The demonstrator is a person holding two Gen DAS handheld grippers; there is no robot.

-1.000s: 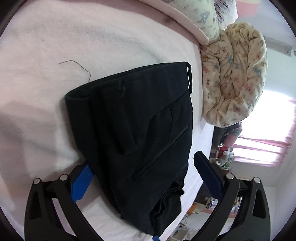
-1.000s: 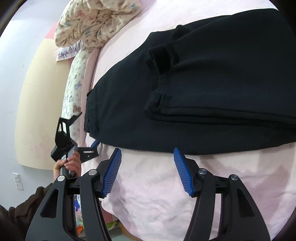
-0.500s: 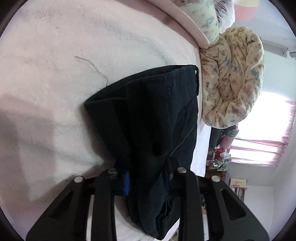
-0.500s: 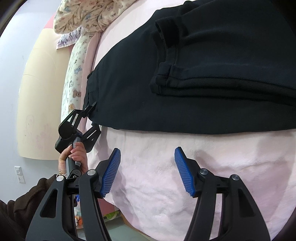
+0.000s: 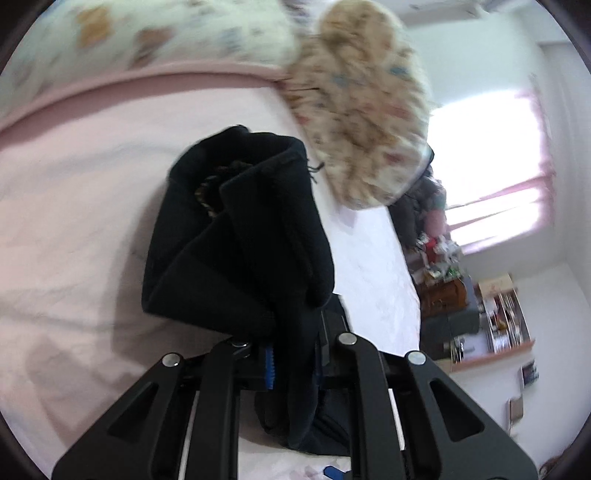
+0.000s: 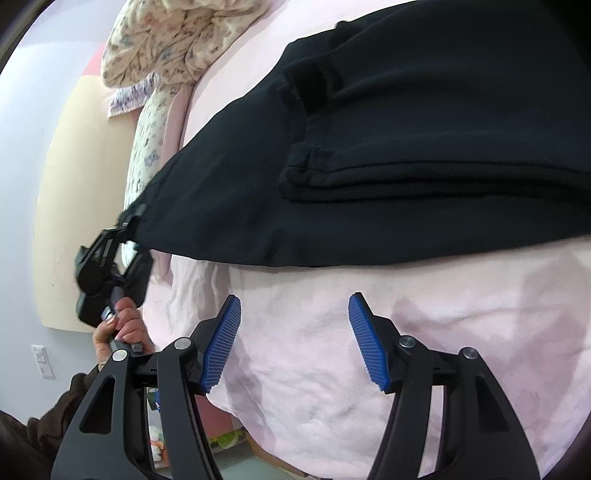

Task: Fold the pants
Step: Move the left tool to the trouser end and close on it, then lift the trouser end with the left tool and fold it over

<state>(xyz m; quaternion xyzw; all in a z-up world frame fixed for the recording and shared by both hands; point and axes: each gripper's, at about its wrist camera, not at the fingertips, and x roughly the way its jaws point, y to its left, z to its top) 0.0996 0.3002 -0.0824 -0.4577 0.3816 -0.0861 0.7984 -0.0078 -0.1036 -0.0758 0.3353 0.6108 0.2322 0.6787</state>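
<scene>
The black pants [image 6: 406, 155] lie partly folded on the pink bed, with the leg ends stacked on top at the right. My left gripper [image 5: 293, 363] is shut on the waist end of the pants [image 5: 240, 240] and holds it lifted off the bed, bunched and hanging. In the right wrist view the left gripper [image 6: 129, 229] shows at the pants' left corner, held by a hand. My right gripper [image 6: 293, 341] is open and empty over the pink blanket, a little short of the pants' near edge.
A pink blanket [image 6: 332, 369] covers the bed. A floral quilt [image 5: 362, 110] and a pillow [image 5: 147, 33] lie at the head of the bed. A window [image 5: 487, 155] and cluttered shelves [image 5: 498, 317] stand beyond the bed's far side.
My left gripper closed on the waist end of the pants and lifted it off the bed. My right gripper stayed open and moved slightly closer to the pants.
</scene>
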